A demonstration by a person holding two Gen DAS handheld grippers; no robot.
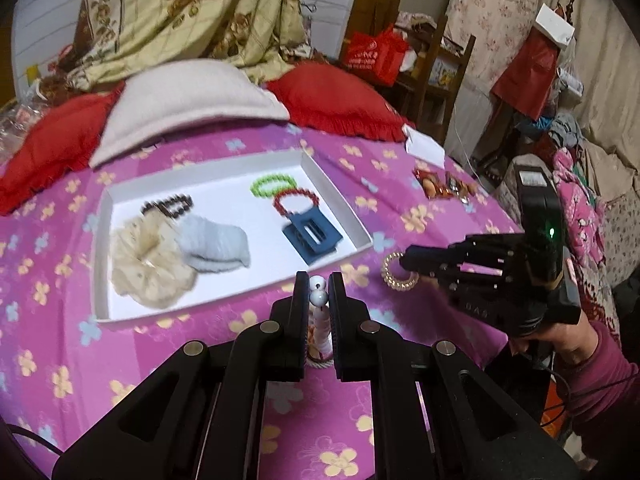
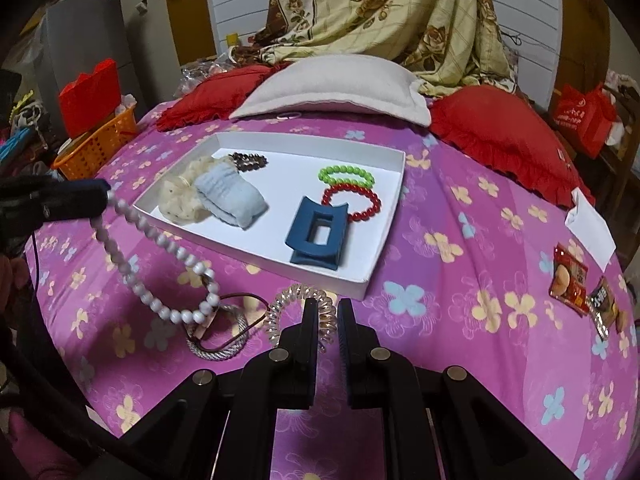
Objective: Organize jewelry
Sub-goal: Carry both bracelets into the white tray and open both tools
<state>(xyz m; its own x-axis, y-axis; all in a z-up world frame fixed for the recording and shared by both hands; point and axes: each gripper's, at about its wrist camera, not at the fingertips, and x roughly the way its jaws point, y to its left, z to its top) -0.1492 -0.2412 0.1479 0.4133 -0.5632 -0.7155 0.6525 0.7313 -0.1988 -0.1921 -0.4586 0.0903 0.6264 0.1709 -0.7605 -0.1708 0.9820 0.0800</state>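
Both sets of fingers are clamped: the left gripper [image 1: 319, 288] holds the white bead necklace [image 2: 168, 264], the right gripper [image 2: 328, 312] the clear spiral bracelet [image 2: 292, 308], above the bed [image 2: 460, 320] beside the tray's [image 2: 384, 200] near edge.

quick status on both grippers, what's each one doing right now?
Left gripper: shut on the white bead necklace, which hangs from it.
Right gripper: shut on the clear spiral hair tie.

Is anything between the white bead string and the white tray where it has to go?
Nothing visible. The bead string hangs from the left gripper just short of the tray's near wall, with only bedspread between.
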